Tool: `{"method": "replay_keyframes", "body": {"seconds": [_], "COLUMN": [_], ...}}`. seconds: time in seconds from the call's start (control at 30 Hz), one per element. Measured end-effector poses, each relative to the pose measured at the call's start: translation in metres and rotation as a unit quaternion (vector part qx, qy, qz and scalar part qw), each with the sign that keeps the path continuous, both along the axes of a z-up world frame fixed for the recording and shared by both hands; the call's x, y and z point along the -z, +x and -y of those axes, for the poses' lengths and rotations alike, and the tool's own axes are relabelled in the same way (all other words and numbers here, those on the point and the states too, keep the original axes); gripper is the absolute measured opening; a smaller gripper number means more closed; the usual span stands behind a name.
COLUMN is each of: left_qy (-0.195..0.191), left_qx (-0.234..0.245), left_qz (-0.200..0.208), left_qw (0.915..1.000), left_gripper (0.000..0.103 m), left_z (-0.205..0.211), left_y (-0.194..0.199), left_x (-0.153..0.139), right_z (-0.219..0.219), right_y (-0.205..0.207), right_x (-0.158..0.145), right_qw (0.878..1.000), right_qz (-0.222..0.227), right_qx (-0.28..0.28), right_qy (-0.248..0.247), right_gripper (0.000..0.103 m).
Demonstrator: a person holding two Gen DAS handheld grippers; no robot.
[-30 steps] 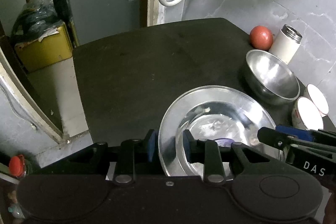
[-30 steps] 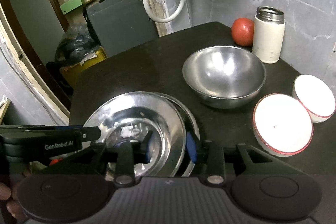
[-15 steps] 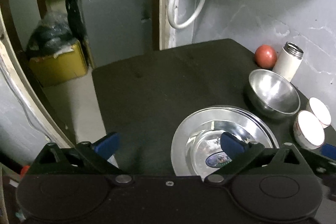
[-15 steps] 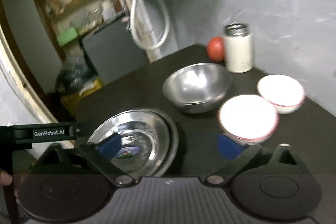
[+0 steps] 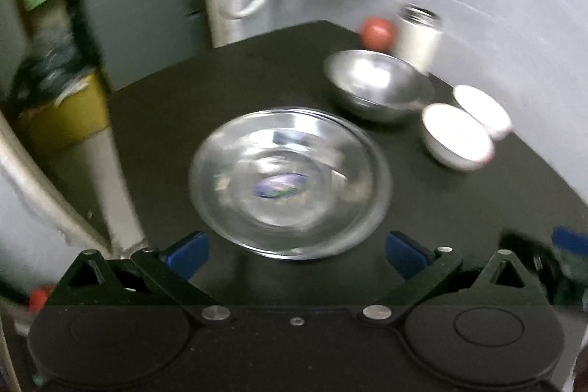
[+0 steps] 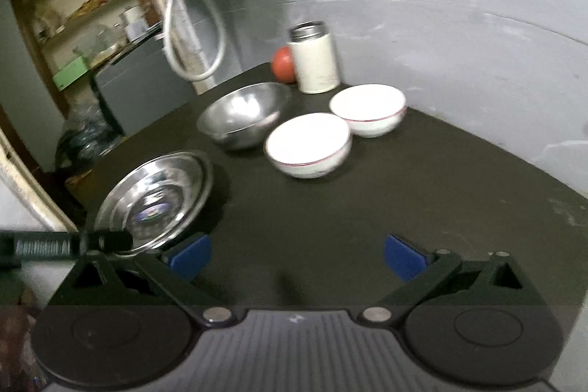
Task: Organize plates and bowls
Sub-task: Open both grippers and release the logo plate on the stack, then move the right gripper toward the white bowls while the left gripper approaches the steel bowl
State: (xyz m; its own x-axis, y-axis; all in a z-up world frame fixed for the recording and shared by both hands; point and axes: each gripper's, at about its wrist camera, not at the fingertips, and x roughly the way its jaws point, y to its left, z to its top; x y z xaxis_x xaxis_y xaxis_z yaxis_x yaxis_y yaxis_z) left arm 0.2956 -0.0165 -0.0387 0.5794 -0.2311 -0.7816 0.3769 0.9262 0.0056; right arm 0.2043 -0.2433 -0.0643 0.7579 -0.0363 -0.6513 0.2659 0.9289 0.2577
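Stacked steel plates [image 5: 290,179] [image 6: 154,197] lie on the black table, with a blue sticker in the top one. Behind them sits a steel bowl [image 5: 378,85] [image 6: 244,114]. Two white bowls with red rims stand to its right, the nearer [image 5: 455,136] [image 6: 308,144] and the farther [image 5: 481,111] [image 6: 367,109]. My left gripper [image 5: 296,254] hangs open just short of the plates' near rim. My right gripper [image 6: 296,254] is open over bare table, in front of the nearer white bowl. Both hold nothing. The left view is blurred.
A white flask with a steel neck [image 6: 314,59] [image 5: 419,39] and a red ball [image 6: 283,64] [image 5: 377,32] stand at the table's [image 6: 367,208] back by the grey wall. A grey cabinet [image 6: 143,87] and a yellow box [image 5: 62,112] lie beyond the left edge.
Both grippers let go of the plates, opened wide and drew back. The right one swung right toward the white bowls. The plates now lie stacked on the table.
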Motion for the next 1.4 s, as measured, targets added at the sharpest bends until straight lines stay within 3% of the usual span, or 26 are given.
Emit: {"method": "replay_keyframes", "body": {"seconds": [0.2, 0.43, 0.63, 0.8, 0.97, 1.2, 1.4], "left_qy": [0.041, 0.037, 0.055, 0.078, 0.067, 0.074, 0.038], "left_qx": [0.029, -0.026, -0.067, -0.095, -0.116, -0.095, -0.088], "left_qz": [0.032, 0.009, -0.035, -0.023, -0.030, -0.013, -0.001], "left_qw": [0.9982, 0.9989, 0.9956, 0.9922, 0.9906, 0.9926, 0.9954], "left_gripper": [0.102, 0.102, 0.102, 0.102, 0.102, 0.102, 0.102], "left_z": [0.031, 0.051, 0.065, 0.064, 0.060, 0.068, 0.064], "left_y": [-0.025, -0.040, -0.064, -0.080, -0.083, -0.076, -0.044], "left_x": [-0.003, -0.009, -0.004, -0.010, -0.014, -0.017, -0.022], "right_z": [0.025, 0.053, 0.076, 0.082, 0.083, 0.083, 0.083], "right_y": [-0.019, -0.032, -0.030, -0.028, -0.025, -0.016, -0.010], "right_x": [0.008, 0.004, 0.007, 0.008, 0.006, 0.009, 0.003], "right_qw": [1.000, 0.999, 0.996, 0.993, 0.991, 0.989, 0.990], "right_qz": [-0.009, -0.009, -0.041, -0.041, -0.035, -0.039, -0.025], "right_qx": [0.010, -0.032, -0.076, -0.106, -0.125, -0.140, -0.132], "right_qy": [0.015, 0.017, 0.023, 0.020, 0.026, 0.036, 0.034], "right_gripper": [0.103, 0.103, 0.103, 0.103, 0.103, 0.103, 0.103]}}
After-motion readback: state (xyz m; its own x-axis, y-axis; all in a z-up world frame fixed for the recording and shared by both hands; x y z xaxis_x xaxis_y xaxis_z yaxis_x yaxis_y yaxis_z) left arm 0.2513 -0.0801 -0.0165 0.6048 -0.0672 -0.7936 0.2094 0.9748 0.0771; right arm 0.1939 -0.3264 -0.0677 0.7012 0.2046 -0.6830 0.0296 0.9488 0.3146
